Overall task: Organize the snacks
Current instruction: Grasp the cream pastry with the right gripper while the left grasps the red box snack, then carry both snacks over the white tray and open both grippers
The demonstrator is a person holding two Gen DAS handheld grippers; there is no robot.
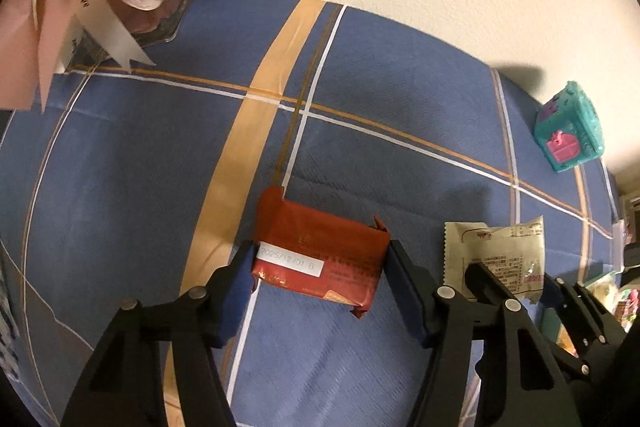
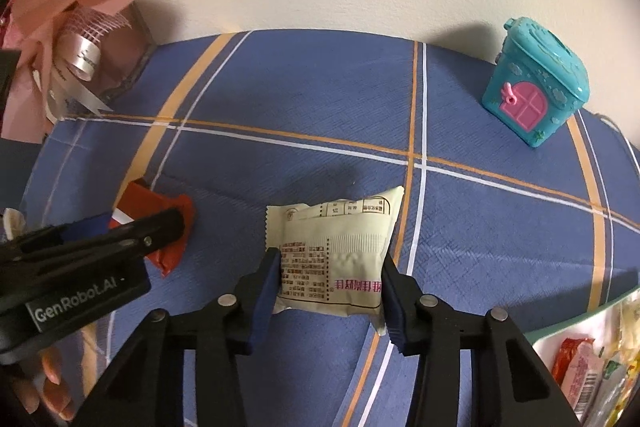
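A red snack packet with a white date label lies on the blue plaid cloth. My left gripper is shut on it, one blue pad against each short end. Just to its right is a cream snack packet printed with text. My right gripper is shut on that one, its pads squeezing both sides. In the left wrist view the cream packet sits behind the right gripper's black fingers. In the right wrist view the left gripper's finger covers part of the red packet.
A teal toy house with a pink door stands at the back right by the wall. At the back left is a pink ribboned gift box. A tray of more snacks lies at the near right. Fingers of a hand show at lower left.
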